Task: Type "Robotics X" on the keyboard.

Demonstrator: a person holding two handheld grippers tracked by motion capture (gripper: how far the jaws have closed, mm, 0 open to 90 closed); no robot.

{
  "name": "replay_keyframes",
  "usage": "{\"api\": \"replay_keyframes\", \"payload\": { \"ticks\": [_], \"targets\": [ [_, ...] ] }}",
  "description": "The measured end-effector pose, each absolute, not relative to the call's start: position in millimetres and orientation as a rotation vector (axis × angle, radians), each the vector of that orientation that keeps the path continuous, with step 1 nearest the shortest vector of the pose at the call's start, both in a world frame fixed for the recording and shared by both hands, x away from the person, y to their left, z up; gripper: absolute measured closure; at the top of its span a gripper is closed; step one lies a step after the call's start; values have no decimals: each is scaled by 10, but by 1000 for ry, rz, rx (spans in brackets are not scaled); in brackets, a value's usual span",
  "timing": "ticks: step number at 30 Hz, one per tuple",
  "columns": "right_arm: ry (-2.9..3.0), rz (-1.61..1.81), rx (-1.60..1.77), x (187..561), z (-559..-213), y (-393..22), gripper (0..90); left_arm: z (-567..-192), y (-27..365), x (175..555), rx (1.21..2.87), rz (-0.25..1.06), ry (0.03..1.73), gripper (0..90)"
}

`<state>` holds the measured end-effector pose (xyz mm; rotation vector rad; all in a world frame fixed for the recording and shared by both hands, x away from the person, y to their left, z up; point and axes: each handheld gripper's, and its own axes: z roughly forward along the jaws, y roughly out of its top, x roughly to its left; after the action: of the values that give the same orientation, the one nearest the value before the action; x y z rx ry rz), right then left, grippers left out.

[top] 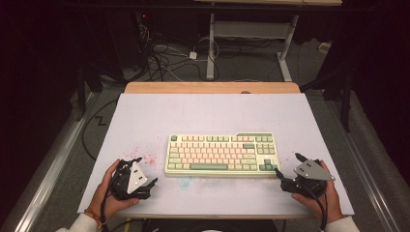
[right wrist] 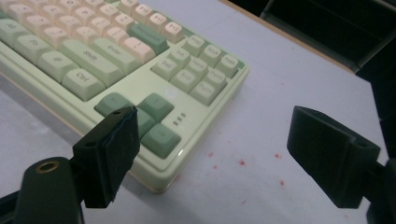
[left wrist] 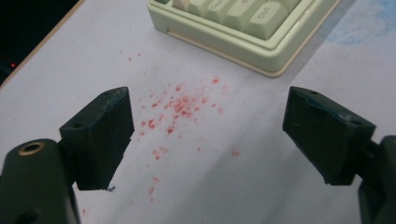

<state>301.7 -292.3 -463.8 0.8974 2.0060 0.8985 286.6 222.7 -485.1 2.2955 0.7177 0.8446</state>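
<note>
Left gripper (top: pixel 146 170): fingers (left wrist: pixel 100 135) spread wide, nothing between them, hovering over a patch of red specks (left wrist: pixel 180 109) on the worktop (top: pixel 145 116). Aimed at the keyboard's near-left corner, close but apart from it. Left hand (top: pixel 110 189) wraps the body from below-left, forearm comes in from the bottom edge.

Right gripper (top: pixel 289 167): fingers (right wrist: pixel 112 154) also released and empty. One finger sits just in front of the keyboard's near-right corner by the arrow keys; contact can't be judged. Right hand (top: pixel 323 193) holds it from behind, grey plate on top, cable trailing back toward the sleeve.

Keyboard (top: pixel 221 153): pale green case, cream and green keys, flat on the worktop near its front-middle, between the two grippers. Long axis runs left-right across the worktop, key rows facing the person, space bar on the near edge.

Worktop is a white sheet with a wooden edge at the far side. Beyond it: dark room, grey floor, cable tangle, legs of another table.
</note>
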Motion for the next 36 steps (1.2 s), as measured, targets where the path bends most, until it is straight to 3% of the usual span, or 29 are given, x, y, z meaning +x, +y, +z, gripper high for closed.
{"api": "replay_keyframes", "payload": {
  "ticks": [36],
  "targets": [
    [1985,895,882,2877,-4643,-2932,172,-4879,2213,2860,2297,825,715,154]
  ]
}}
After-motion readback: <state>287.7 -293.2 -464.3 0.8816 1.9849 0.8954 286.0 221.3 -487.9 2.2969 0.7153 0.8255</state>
